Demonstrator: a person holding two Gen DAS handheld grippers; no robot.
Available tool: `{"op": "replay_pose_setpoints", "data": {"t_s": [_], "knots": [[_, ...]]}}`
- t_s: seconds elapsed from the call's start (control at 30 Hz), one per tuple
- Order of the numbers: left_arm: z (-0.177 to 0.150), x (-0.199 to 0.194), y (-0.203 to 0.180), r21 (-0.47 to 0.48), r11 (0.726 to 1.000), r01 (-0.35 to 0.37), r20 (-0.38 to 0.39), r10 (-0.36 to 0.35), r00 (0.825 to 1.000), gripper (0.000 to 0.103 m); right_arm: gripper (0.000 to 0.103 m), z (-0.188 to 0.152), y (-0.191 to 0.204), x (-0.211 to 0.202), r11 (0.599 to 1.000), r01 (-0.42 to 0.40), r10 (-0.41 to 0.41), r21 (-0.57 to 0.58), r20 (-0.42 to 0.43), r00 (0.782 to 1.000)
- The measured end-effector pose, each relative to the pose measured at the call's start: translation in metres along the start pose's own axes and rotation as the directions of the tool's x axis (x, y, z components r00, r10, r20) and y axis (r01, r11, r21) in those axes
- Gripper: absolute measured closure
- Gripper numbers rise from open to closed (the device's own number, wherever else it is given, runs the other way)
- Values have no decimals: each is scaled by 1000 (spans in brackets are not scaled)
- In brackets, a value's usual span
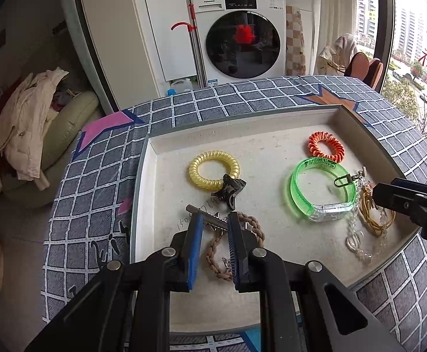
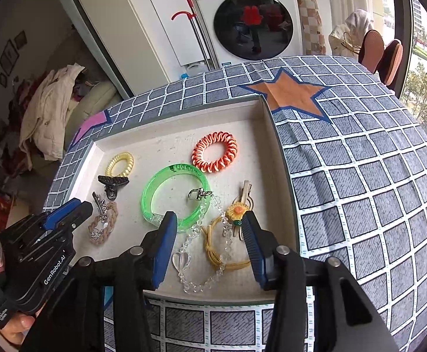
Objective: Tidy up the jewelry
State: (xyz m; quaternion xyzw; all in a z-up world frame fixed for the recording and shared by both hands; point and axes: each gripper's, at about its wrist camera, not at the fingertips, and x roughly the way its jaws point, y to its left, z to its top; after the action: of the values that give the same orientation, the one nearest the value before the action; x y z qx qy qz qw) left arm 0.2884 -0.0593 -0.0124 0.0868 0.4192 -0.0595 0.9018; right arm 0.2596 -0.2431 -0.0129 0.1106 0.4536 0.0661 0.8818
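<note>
A shallow white tray (image 1: 160, 146) (image 2: 275, 146) holds the jewelry. In it lie a yellow coil band (image 1: 213, 170) (image 2: 120, 164), a black claw clip (image 1: 231, 189) (image 2: 112, 183), an orange coil band (image 1: 326, 146) (image 2: 214, 152), a green bangle (image 1: 321, 190) (image 2: 173, 193), a clear bead chain (image 1: 360, 237) (image 2: 201, 252), a yellow cord bracelet (image 1: 374, 217) (image 2: 216, 252), a sunflower clip (image 2: 238, 211) and a brown braided bracelet (image 1: 234, 249) (image 2: 103, 223) with a metal clip (image 1: 210, 220). My left gripper (image 1: 214, 223) (image 2: 78, 205) is open, its fingers astride the metal clip and braid. My right gripper (image 2: 210, 223) (image 1: 380, 193) is open over the bead chain and cord.
The tray sits on a round table with a grey checked cloth (image 1: 96, 176) (image 2: 360, 176). A washing machine (image 1: 242, 35) and white cabinets stand behind. A chair with a beige coat (image 1: 23, 129) is at the left, a window at the right.
</note>
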Motion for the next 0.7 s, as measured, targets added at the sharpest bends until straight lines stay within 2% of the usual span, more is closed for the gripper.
{"op": "replay_pose_setpoints", "data": {"t_s": [0.03, 0.1, 0.13, 0.2, 0.37, 0.43, 0.5, 0.57, 0.67, 0.7], "knots": [[0, 0, 0, 4, 1000, -16, 0, 16, 1000, 65, 53, 0, 0, 0, 1000, 2, -2, -2, -2, 1000], [1, 0, 2, 5, 999, -36, 0, 36, 999, 25, 53, 0, 0, 0, 1000, 11, -11, -9, -2, 1000], [1, -3, 4, -3, 999, -52, 15, 52, 999, 0, 53, 0, 1, 0, 1000, 22, -22, -16, -3, 1000], [1, -10, 5, 3, 997, -72, 58, 72, 996, 0, 53, 0, 3, 0, 998, 45, -45, -38, -3, 999], [0, -14, 7, 4, 998, -57, 48, 57, 997, 0, 53, -1, 5, 0, 999, 31, -31, -35, -2, 1000], [-3, -14, 9, -5, 999, -46, 40, 46, 998, 0, 50, -1, 8, 0, 999, 29, -29, -45, 0, 1000], [-5, -15, 10, -12, 999, -43, 33, 43, 999, 0, 32, -2, 10, -1, 998, 33, -32, -57, 9, 999], [-8, -16, 12, -18, 999, -43, 33, 44, 999, 0, 21, -4, 13, -4, 997, 44, -42, -69, 28, 999], [-10, -17, 15, -30, 999, -40, 20, 41, 999, 0, 21, -4, 16, -7, 994, 73, -69, -86, 45, 997], [-11, -16, 16, -33, 999, -38, 14, 38, 999, 0, 13, -4, 16, -7, 993, 75, -71, -86, 42, 997]]}}
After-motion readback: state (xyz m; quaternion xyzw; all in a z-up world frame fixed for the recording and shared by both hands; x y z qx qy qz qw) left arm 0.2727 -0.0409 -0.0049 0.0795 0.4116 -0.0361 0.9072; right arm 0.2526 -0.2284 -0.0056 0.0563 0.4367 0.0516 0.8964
